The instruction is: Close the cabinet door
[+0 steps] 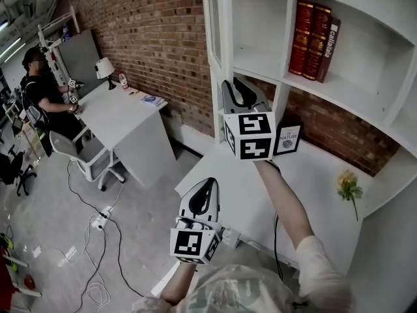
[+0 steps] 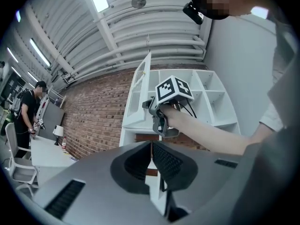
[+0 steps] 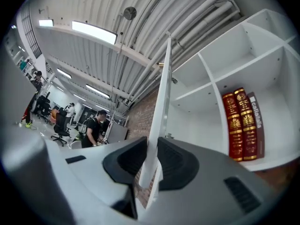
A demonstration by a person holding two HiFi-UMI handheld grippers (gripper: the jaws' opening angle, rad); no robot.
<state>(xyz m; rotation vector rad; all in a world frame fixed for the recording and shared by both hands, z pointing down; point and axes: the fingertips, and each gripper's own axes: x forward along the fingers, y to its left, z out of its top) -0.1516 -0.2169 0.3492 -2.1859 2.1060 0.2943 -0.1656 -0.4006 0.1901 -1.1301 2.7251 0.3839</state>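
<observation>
The white cabinet door (image 1: 212, 19) stands open, hinged at the left end of the shelf unit. In the right gripper view its thin edge (image 3: 164, 78) runs up between the jaws of my right gripper (image 3: 152, 146), and both pads press on it. In the head view that gripper (image 1: 233, 85) reaches up to the door's lower edge. My left gripper (image 1: 207, 182) hangs lower, over the desk's near corner, with its jaws together and nothing in them. The left gripper view has its closed tips (image 2: 151, 146) pointing at the right gripper (image 2: 159, 121) and the door (image 2: 143, 86).
Three books (image 1: 315, 38) stand on a shelf to the right of the door. A small framed sign (image 1: 287, 137) and a yellow flower (image 1: 349, 186) rest on the white desk (image 1: 306, 175) below. A person (image 1: 39, 90) sits at another desk far left. Cables (image 1: 98, 227) trail on the floor.
</observation>
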